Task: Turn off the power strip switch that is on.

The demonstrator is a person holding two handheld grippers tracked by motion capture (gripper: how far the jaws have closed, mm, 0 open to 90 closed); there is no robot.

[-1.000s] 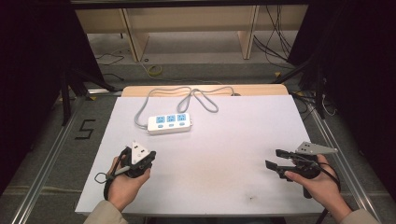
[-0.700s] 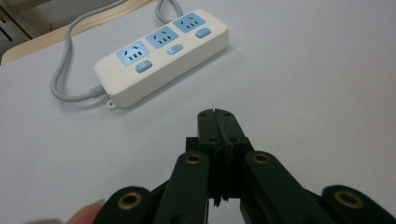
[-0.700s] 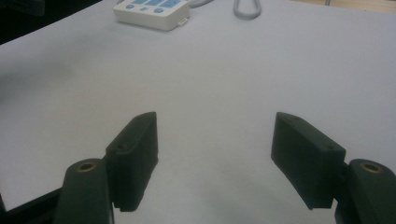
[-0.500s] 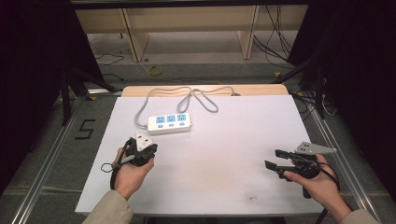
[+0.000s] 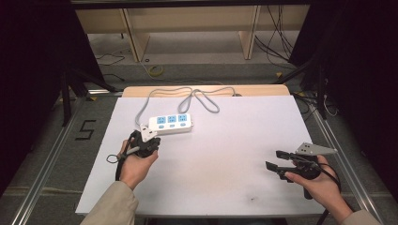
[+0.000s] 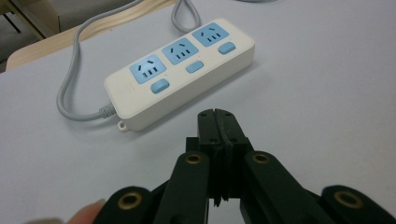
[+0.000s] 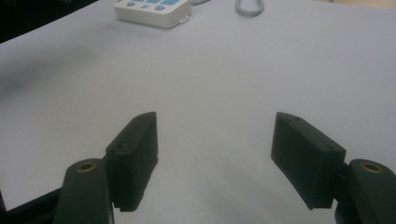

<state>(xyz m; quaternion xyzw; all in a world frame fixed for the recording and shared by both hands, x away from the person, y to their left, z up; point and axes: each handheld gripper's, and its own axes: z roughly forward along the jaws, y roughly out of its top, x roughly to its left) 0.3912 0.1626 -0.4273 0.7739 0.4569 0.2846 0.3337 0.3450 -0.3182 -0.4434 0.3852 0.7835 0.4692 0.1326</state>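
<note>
High view shows the power strip (image 5: 171,123) at upper left of the table (image 5: 225,140). The left gripper (image 6: 218,116) is clenched with nothing in it, just beside the strip. Push one blue button (image 6: 159,86) softly, straight down. The right gripper (image 5: 272,160) waits, jaws wide.

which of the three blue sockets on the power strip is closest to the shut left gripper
The socket at the cable end of the power strip. It sits nearest the left gripper; the middle and far-end sockets lie farther along the strip.

High overhead view, gripper views share power strip (image 6: 180,74)
</note>
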